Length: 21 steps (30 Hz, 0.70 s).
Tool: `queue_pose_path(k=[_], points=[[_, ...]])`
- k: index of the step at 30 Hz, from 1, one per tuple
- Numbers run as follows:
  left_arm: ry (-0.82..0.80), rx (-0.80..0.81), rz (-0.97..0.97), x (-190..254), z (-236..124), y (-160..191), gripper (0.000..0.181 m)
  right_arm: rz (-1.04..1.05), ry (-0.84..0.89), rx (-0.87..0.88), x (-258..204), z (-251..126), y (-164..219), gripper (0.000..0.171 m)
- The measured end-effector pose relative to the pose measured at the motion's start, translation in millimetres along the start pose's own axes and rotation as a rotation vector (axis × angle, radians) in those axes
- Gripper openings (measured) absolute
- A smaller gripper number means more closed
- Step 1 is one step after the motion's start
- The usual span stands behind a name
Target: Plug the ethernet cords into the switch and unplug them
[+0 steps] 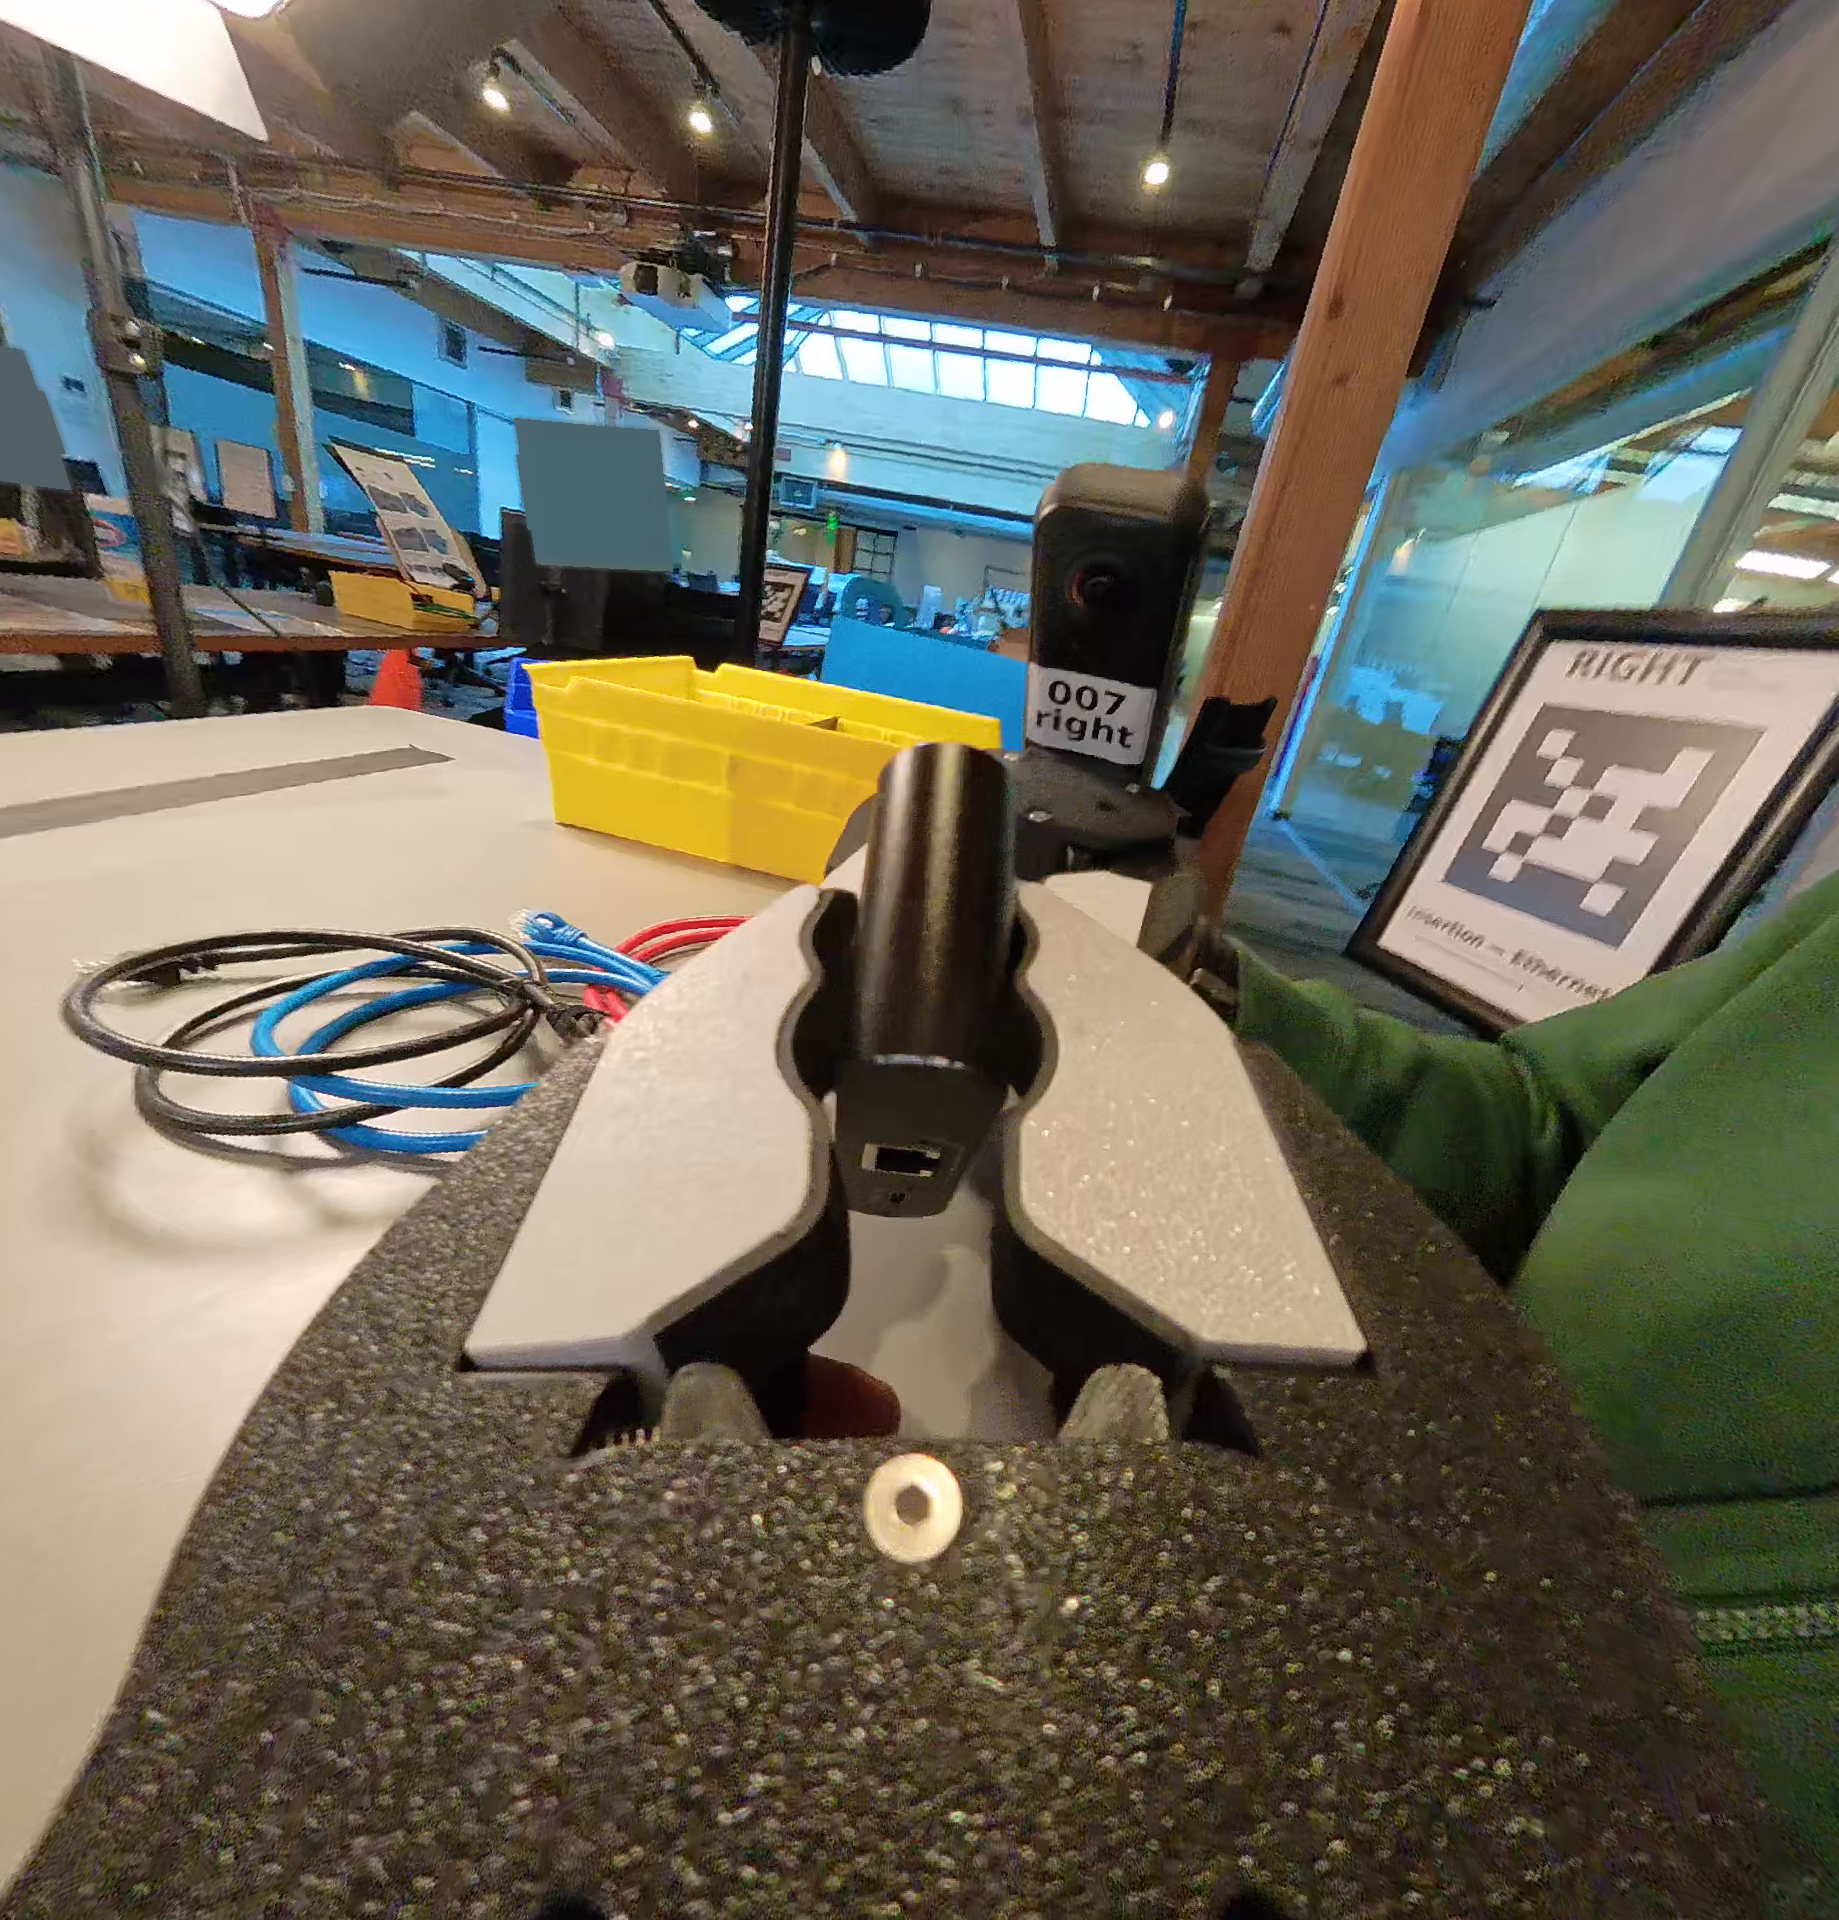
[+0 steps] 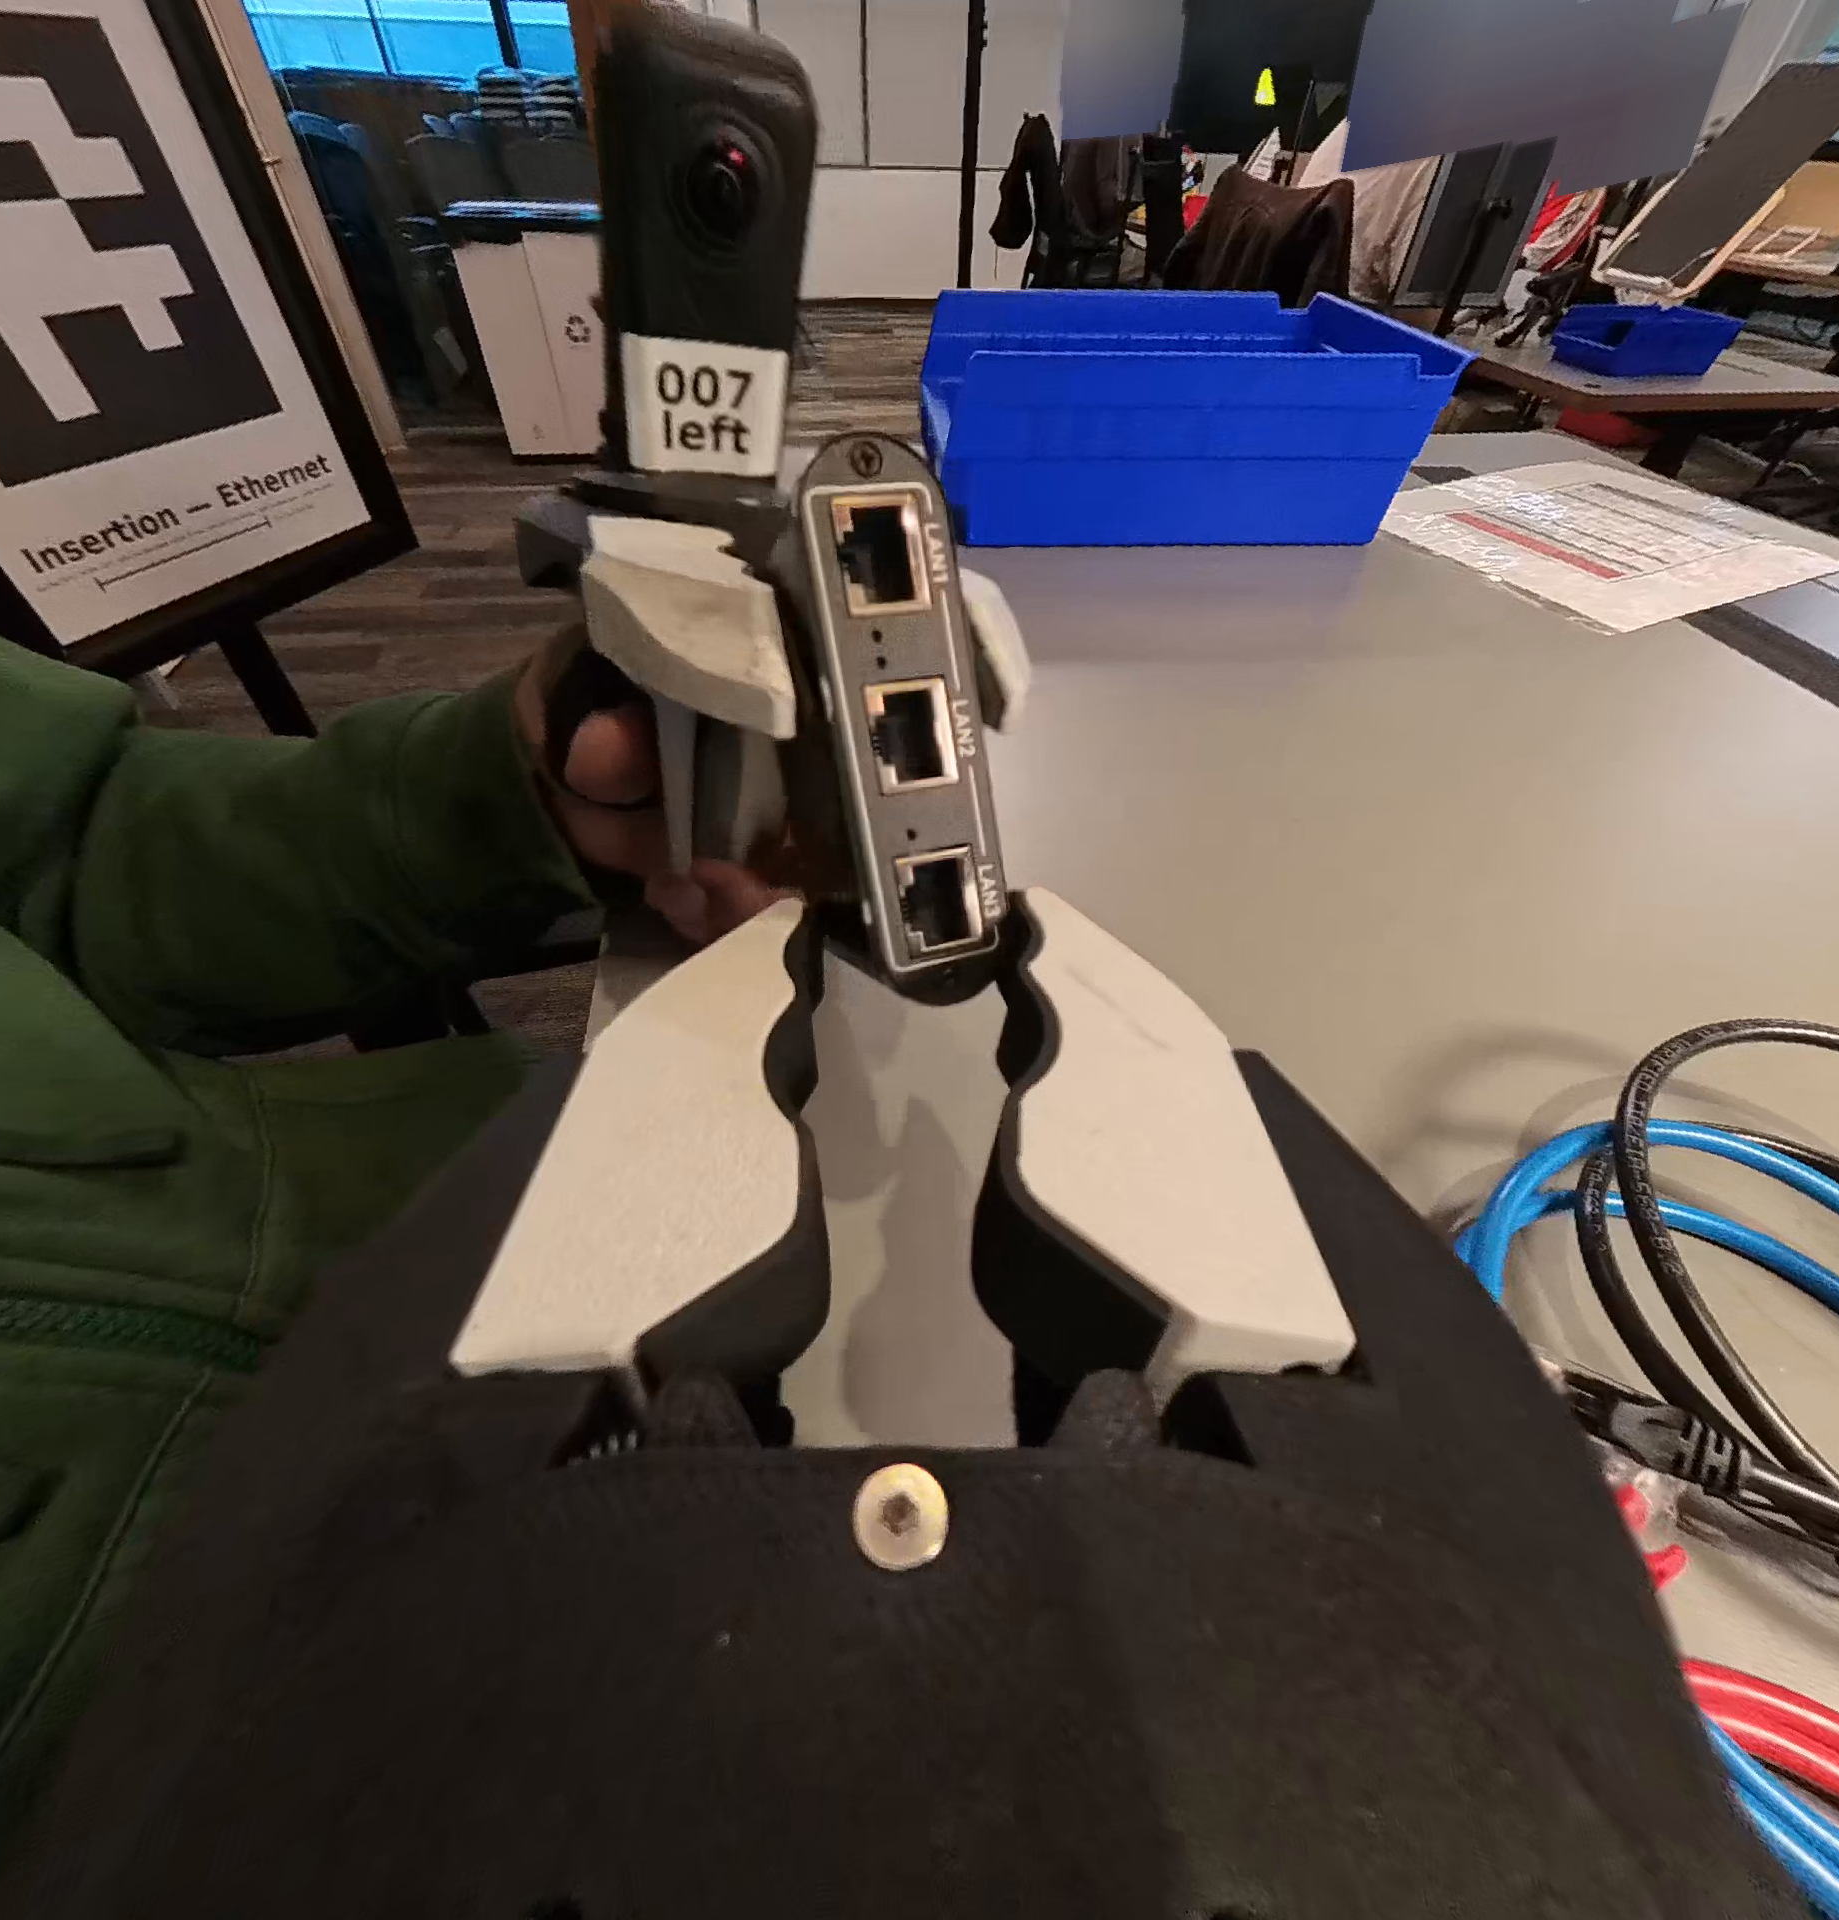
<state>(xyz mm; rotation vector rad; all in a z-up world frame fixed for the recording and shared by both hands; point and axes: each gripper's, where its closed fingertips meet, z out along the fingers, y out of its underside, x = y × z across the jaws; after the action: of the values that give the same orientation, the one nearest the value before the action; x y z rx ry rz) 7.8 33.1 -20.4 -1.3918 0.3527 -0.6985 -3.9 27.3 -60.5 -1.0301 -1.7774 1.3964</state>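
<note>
Switch (image 2: 910,727) clamped in left gripper (image 1: 920,997).

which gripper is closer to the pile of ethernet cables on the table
Cannot tell; neither touches them. The left gripper holds the switch raised right of the cables; the right gripper hovers left of them.

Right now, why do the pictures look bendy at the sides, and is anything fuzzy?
Left wrist view: the wide lens bends the wooden post and table edge; the switch looks sharp, and the nearest gripper body is blurry. Right wrist view: the switch's ports are crisp, the green sleeve and cords at the edges smear, and the table shows soft glare.
</note>
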Motion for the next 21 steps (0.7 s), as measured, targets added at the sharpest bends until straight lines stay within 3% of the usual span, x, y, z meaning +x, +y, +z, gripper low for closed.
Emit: queue_pose_path(k=[4,10,21], points=[[-0.004,-0.057,0.075,4.6,3.4,6.6,0.028,-0.014,0.008,0.047,-1.8,-1.3,-8.4,0.042],[-0.060,-0.112,0.135,1.4,8.4,13.7,0.033,-0.068,0.036,-0.014,-0.3,-0.1,-2.3,0.033],[-0.157,0.037,0.051,-27.5,-15.6,-9.0,0.038,-0.141,0.272,-0.060,39.7,-33.9,-6.6,0.026]])
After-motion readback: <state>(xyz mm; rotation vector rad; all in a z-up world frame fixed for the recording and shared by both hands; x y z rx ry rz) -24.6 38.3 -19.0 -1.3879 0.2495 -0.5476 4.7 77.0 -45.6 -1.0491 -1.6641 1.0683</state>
